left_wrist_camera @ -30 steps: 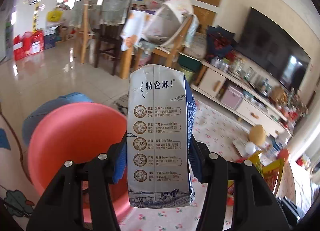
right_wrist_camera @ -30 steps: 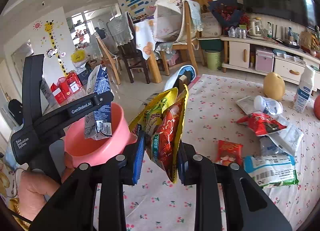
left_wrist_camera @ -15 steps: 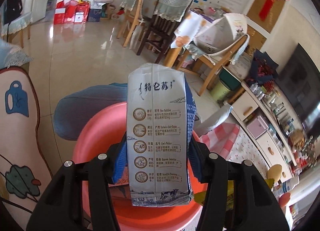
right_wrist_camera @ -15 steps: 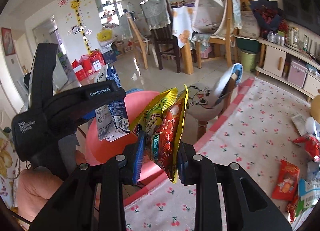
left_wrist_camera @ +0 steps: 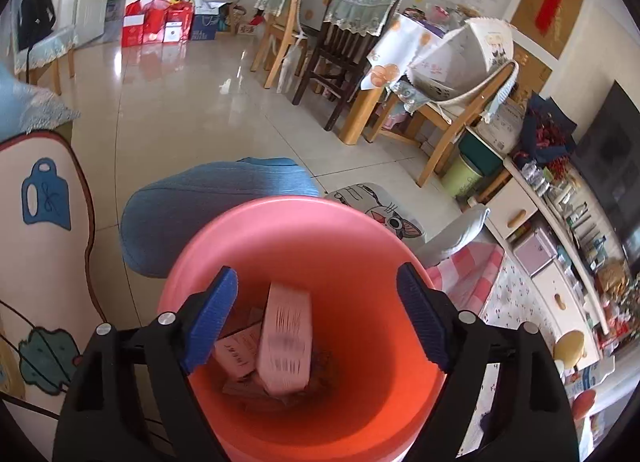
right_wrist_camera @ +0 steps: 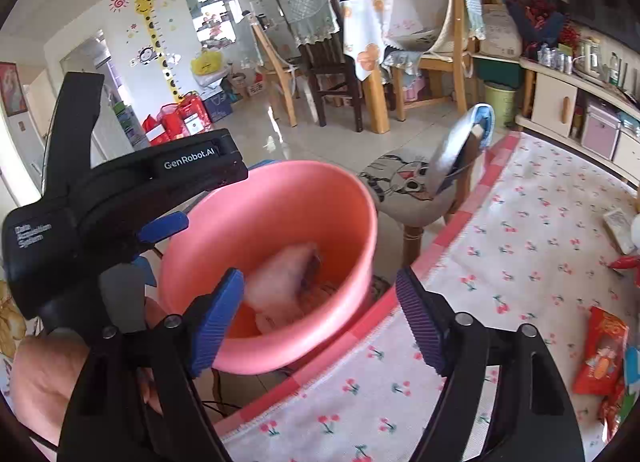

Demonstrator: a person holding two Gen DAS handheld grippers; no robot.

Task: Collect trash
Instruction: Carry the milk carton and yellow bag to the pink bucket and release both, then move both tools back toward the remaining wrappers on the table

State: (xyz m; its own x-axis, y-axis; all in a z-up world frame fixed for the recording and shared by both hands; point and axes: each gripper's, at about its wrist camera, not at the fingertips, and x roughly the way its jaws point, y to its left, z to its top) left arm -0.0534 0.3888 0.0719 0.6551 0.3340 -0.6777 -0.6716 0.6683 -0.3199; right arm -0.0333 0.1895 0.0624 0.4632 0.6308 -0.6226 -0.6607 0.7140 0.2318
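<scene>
Below your left gripper [left_wrist_camera: 316, 322] sat the pink bucket [left_wrist_camera: 280, 222], and a blurred carton [left_wrist_camera: 285, 342] was dropping inside it, long axis roughly upright. Both sets of fingers were spreading apart, with nothing pressed between them. Your right gripper [right_wrist_camera: 320, 318] hung at the bucket's near rim, so it was closer to the trash left on the cherry-print mat [right_wrist_camera: 520, 262]: one red packet [right_wrist_camera: 600, 350] showed clearly, others were cut off at the edge.
</scene>
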